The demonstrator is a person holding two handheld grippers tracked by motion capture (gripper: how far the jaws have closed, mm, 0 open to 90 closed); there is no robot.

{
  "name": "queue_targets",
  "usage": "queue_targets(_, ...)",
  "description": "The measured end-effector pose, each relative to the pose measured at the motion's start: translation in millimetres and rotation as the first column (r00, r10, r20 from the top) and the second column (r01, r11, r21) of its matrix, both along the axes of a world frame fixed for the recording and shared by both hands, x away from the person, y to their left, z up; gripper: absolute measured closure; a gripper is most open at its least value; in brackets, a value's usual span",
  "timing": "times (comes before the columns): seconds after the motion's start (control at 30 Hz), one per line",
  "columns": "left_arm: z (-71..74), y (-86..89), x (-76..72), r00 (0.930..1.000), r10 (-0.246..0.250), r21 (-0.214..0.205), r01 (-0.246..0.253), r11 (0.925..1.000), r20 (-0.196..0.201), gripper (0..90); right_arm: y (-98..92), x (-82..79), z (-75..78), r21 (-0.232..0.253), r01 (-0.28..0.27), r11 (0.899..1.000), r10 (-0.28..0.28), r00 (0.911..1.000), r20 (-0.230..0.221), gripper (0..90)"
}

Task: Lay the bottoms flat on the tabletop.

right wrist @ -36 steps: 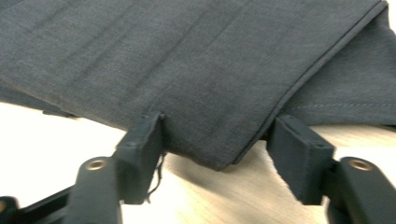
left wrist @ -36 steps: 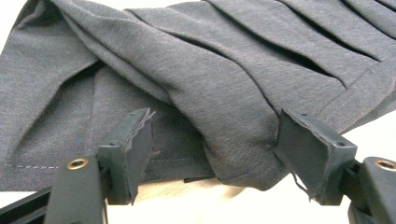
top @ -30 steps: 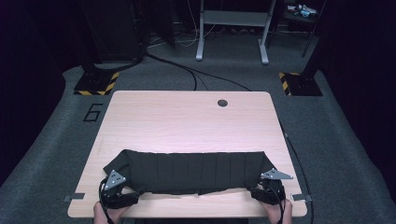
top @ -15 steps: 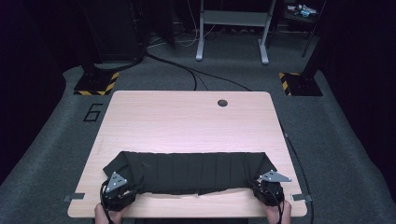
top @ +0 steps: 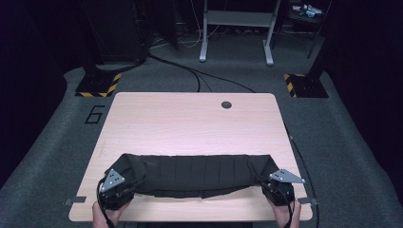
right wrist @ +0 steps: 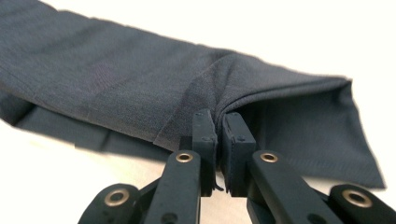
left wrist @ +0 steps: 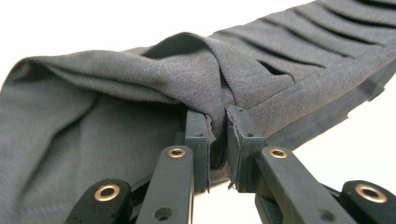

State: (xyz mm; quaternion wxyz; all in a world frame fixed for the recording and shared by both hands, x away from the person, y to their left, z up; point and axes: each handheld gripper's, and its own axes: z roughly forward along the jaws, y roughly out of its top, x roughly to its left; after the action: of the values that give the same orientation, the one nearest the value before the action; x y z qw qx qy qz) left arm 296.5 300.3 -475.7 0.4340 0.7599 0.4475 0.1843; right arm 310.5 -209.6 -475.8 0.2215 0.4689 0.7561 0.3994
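The cloth (top: 190,173) lies across the near part of the table (top: 190,118), stretched from side to side. The left gripper (top: 116,187) sits at its left end, the right gripper (top: 280,187) at its right end. A round hole (top: 226,104) lies behind, near the far edge.

The right hand-held gripper (right wrist: 218,122) has two black jaws that come up from the bottom of the view. The jaws have just been closing, and now they pinch a fold of the dark grey woven cloth (right wrist: 116,88) between them. The cloth bunches up into a small peak right where the jaws bite it. From there it runs off to the upper left in a long flat band. To the right it hangs down in a loose flap with a stitched edge. Under it lies the pale table (right wrist: 56,172).
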Motion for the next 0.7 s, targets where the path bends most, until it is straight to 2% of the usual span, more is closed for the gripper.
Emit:
queue_targets(0.13, 12.4, 2.3, 9.1, 0.9997, -0.010, 0.004, 0.009, 0.9999, 0.024, 80.2, 1.8, 6.4, 14.7, 0.001, -0.006, 1.000, 0.006, 0.9994, 0.034, 85.4)
queue_targets(0.17, 14.7, 2.2, 11.7, 0.9995, -0.004, -0.007, 0.004, 1.0000, 0.031, 80.2, 2.1, 9.6, 19.5, -0.004, -0.008, 1.000, 0.008, 0.9991, 0.041, 85.5)
queue_targets(0.37, 29.8, 4.8, 31.6, 0.9986, -0.002, -0.009, 0.003, 1.0000, 0.054, 80.5, 4.6, 30.1, 40.4, -0.006, -0.014, 1.000, 0.014, 0.9974, 0.071, 85.5)
queue_targets(0.5, 38.3, 7.3, 47.4, 0.9984, -0.002, -0.024, 0.003, 0.9997, 0.056, 80.5, 6.1, 46.2, 52.4, -0.013, -0.014, 1.000, 0.015, 0.9969, 0.078, 85.6)
queue_targets(0.7, 47.1, 7.9, 73.1, 0.9989, -0.006, -0.016, 0.007, 0.9998, 0.046, 80.4, 9.6, 73.7, 63.4, -0.016, -0.007, 1.000, 0.008, 0.9981, 0.061, 85.6)
